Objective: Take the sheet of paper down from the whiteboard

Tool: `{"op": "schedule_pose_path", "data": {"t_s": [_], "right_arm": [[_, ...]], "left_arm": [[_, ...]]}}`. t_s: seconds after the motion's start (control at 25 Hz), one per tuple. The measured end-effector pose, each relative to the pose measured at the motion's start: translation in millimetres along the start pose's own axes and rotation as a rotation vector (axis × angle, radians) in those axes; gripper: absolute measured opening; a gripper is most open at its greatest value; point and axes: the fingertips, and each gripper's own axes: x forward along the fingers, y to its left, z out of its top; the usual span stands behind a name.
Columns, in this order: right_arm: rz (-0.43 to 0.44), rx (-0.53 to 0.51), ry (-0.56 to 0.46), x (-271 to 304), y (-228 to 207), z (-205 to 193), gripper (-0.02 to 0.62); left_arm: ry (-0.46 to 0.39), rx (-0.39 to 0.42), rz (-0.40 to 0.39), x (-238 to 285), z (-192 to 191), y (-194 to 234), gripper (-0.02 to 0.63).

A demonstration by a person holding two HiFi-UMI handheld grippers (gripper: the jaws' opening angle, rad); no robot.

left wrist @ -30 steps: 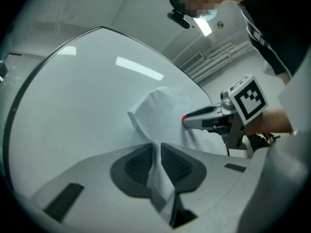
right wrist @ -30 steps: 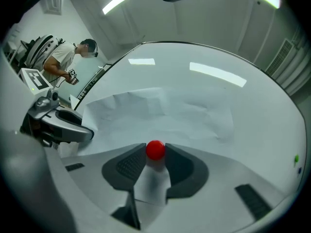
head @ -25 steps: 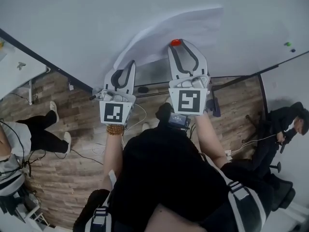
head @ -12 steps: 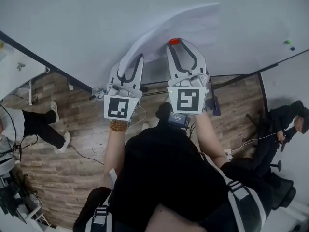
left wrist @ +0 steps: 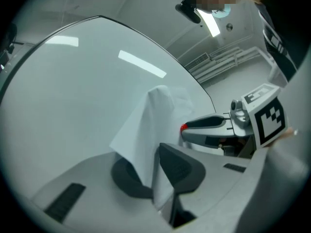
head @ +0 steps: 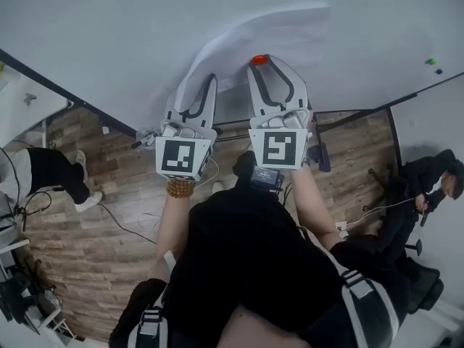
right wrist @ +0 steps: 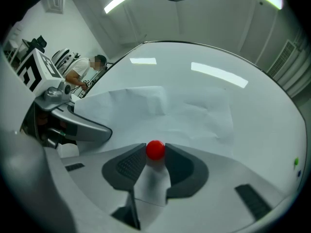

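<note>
A white sheet of paper (head: pixel 286 31) hangs on the whiteboard (head: pixel 109 27), its lower left corner peeled away and curling outward. A round red magnet (head: pixel 259 60) sits at the sheet's lower edge. My right gripper (head: pixel 259 64) is shut on that magnet (right wrist: pixel 155 150), a pad pressed against each side. My left gripper (head: pixel 204 85) is just to the left, shut on the loose corner of the paper (left wrist: pixel 146 130), which runs down between its pads. The right gripper (left wrist: pixel 209 125) shows beside it in the left gripper view.
Small green and dark magnets (head: pixel 433 64) stick to the board at far right. The board's dark lower frame (head: pixel 65 93) runs diagonally below the grippers. A person sits low at the right (head: pixel 428 187); another person's legs (head: pixel 51 172) are at the left, over wooden floor.
The left gripper rose toward the board and its jaws came together on the paper's lower left corner, which now curls outward. The right gripper stayed on the magnet. The person at left moved away.
</note>
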Motion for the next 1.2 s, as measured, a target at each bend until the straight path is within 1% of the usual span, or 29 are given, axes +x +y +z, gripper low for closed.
{"op": "schedule_pose_path", "data": {"t_s": [0.28, 0.44, 0.8, 1.2], "right_arm": [[-0.011, 0.005, 0.005, -0.9, -0.5, 0.5, 0.118], [-0.010, 0.003, 0.000, -0.9, 0.1, 1.4, 0.120], [-0.004, -0.001, -0.016, -0.4, -0.4, 0.9, 0.118], [-0.013, -0.015, -0.010, -1.7, -1.7, 1.6, 0.118]], "left_arm": [[0.039, -0.020, 0.085, 1.3, 1.6, 2.5, 0.023], [0.050, -0.032, 0.115, 1.2, 1.3, 3.3, 0.015], [0.065, -0.040, 0.112, 3.3, 0.8, 3.6, 0.011], [0.033, -0.040, 0.116, 3.0, 1.9, 1.9, 0.011]]}}
